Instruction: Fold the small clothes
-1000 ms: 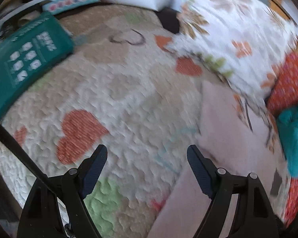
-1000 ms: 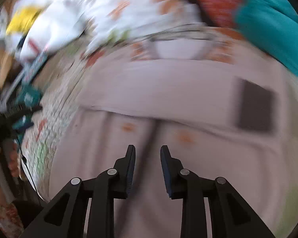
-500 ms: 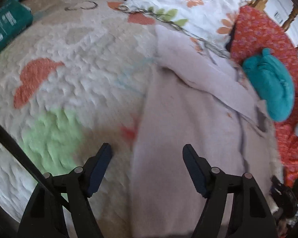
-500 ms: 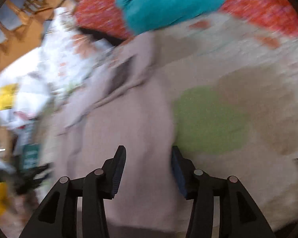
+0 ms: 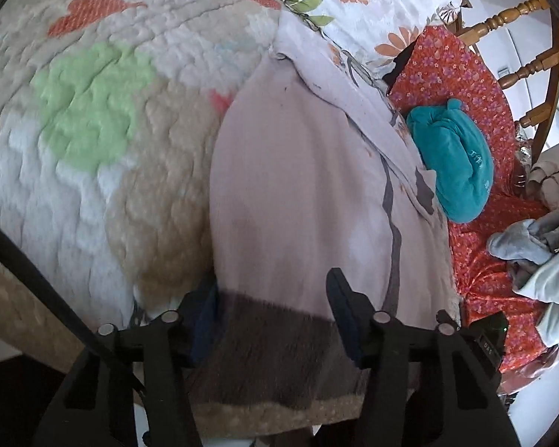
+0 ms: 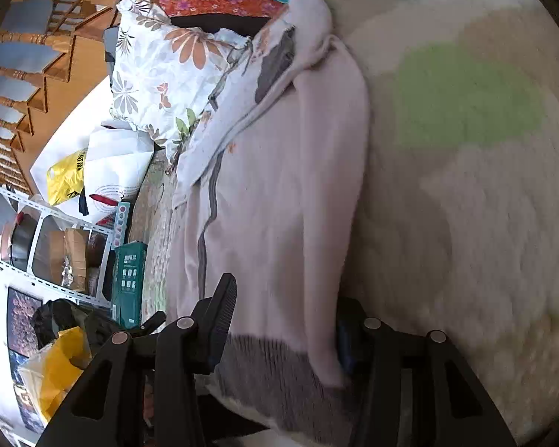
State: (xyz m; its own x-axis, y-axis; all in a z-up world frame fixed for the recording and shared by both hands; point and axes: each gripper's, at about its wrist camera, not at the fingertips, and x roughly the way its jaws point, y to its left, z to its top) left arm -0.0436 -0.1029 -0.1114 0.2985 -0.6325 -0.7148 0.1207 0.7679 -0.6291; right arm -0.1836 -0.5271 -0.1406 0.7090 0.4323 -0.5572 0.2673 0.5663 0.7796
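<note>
A pale pink garment with a grey hem band and a grey seam lies flat on a quilted bedspread. It also shows in the right wrist view. My left gripper is open and straddles the hem's left corner; its left finger is partly under the cloth edge. My right gripper is open and straddles the hem's right corner, with the cloth edge draped over its right finger.
A folded teal garment lies on a red floral cloth beyond the pink one. A floral pillow sits at the head. Grey clothes are piled at right. Shelves, boxes and bags stand beside the bed.
Both grippers have swung from the upper bed down to the garment's near hem. The right gripper has opened wider. Each now straddles a hem corner.
</note>
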